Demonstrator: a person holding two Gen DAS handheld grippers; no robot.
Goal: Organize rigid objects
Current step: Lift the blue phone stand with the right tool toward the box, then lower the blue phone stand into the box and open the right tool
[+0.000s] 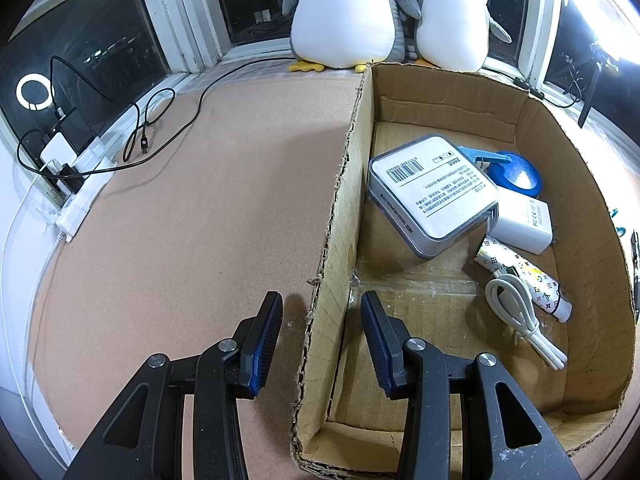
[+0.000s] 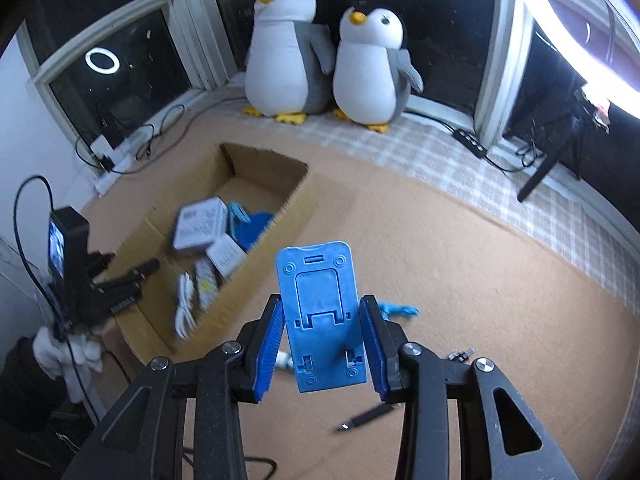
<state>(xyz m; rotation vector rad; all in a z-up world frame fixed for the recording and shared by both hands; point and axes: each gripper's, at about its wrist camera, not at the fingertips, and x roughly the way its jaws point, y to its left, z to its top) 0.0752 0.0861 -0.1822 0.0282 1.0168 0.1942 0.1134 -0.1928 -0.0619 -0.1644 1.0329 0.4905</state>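
Observation:
An open cardboard box (image 1: 592, 216) sits on the brown mat and also shows in the right wrist view (image 2: 276, 264). It holds a grey-white boxed item (image 1: 432, 192), a white charger (image 1: 524, 222), a blue round tool (image 1: 516, 172), a patterned tube (image 1: 524, 284) and a coiled white cable (image 1: 520, 312). My left gripper (image 1: 320, 312) is open, its jaws astride the box's left wall, not gripping it. My right gripper (image 2: 322, 316) is shut on a blue plastic phone stand (image 2: 320, 312), held upright above the mat to the right of the box.
Two plush penguins (image 2: 324, 52) stand at the window. Cables and a power strip (image 1: 84, 188) lie at the left. On the mat lie a small blue object (image 2: 396, 310), a black pen-like item (image 2: 366, 416) and small metal bits (image 2: 460, 356). A ring light (image 2: 576, 28) glows at the right.

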